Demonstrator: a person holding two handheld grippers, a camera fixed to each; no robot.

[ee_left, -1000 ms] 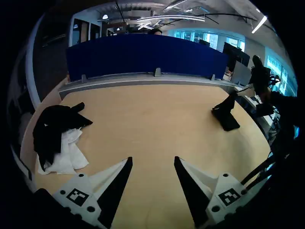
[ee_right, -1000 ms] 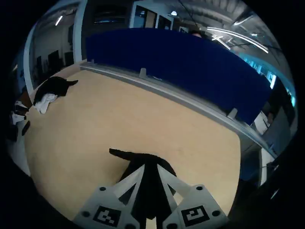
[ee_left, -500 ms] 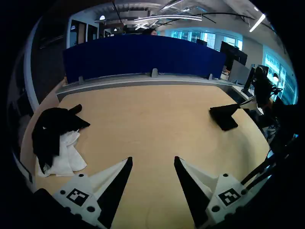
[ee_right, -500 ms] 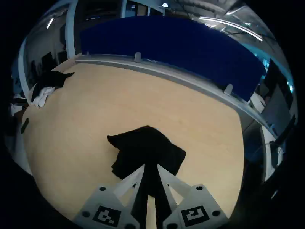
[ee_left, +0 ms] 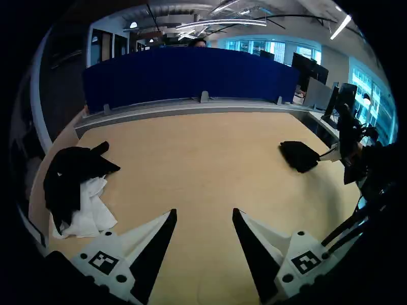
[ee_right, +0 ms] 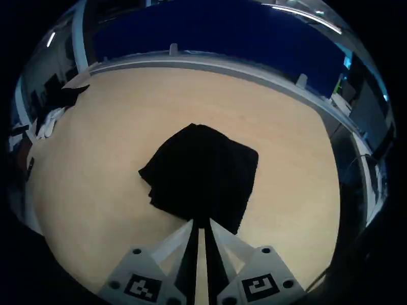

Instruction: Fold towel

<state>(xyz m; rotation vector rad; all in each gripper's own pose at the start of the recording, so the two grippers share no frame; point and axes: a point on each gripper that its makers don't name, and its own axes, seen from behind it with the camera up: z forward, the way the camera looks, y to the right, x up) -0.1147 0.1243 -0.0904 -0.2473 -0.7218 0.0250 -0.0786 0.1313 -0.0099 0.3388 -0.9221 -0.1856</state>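
Note:
A folded black towel (ee_right: pixel 203 170) lies flat on the wooden table (ee_right: pixel 102 152). My right gripper (ee_right: pixel 202 223) is shut, its tips pinching the towel's near edge. From the left gripper view, the same black towel (ee_left: pixel 299 155) rests at the table's right side. There the right gripper (ee_left: pixel 330 151) touches it, held by a person's hand. My left gripper (ee_left: pixel 203 213) hovers open over bare table (ee_left: pixel 203 152) with nothing between its fingers. A heap of black and white towels (ee_left: pixel 76 188) lies at the left.
A blue divider panel (ee_left: pixel 188 73) on a grey rail runs along the table's far edge. The towel heap (ee_right: pixel 53 117) sits near the far left corner in the right gripper view. Monitors and office desks stand beyond the right edge.
The right gripper has lowered the hanging black towel onto the table, where it now lies flat and folded. The left gripper has stayed in place, open.

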